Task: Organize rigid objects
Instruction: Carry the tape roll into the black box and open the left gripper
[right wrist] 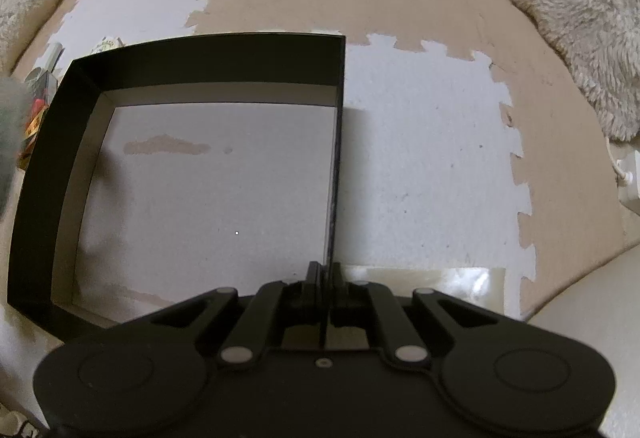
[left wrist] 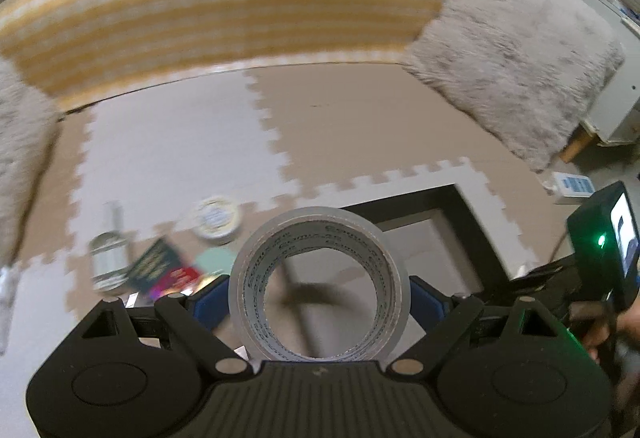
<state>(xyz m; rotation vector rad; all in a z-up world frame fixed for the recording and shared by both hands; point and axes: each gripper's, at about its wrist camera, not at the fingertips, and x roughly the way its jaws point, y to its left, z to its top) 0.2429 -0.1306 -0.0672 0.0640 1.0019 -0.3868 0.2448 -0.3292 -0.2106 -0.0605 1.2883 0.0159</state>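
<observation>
My left gripper (left wrist: 320, 298) is shut on a grey roll of tape (left wrist: 316, 222), with its blue pads (left wrist: 210, 298) pressing the roll's two sides. I carry the roll above the foam mat, near the black open box (left wrist: 476, 238). In the right wrist view my right gripper (right wrist: 325, 274) is shut on the right wall of the black box (right wrist: 208, 65), whose pale floor holds nothing. Left of the box lie a round tin (left wrist: 216, 217), a clear bottle (left wrist: 108, 258), a dark packet (left wrist: 154, 266) and a red packet (left wrist: 180, 278).
A yellow striped blanket (left wrist: 220, 17) runs along the far side of the foam puzzle mat (left wrist: 360, 125). A fluffy cushion (left wrist: 516, 57) lies at the right and another at the left. A white box with a blue label (left wrist: 572, 185) sits beyond the black box.
</observation>
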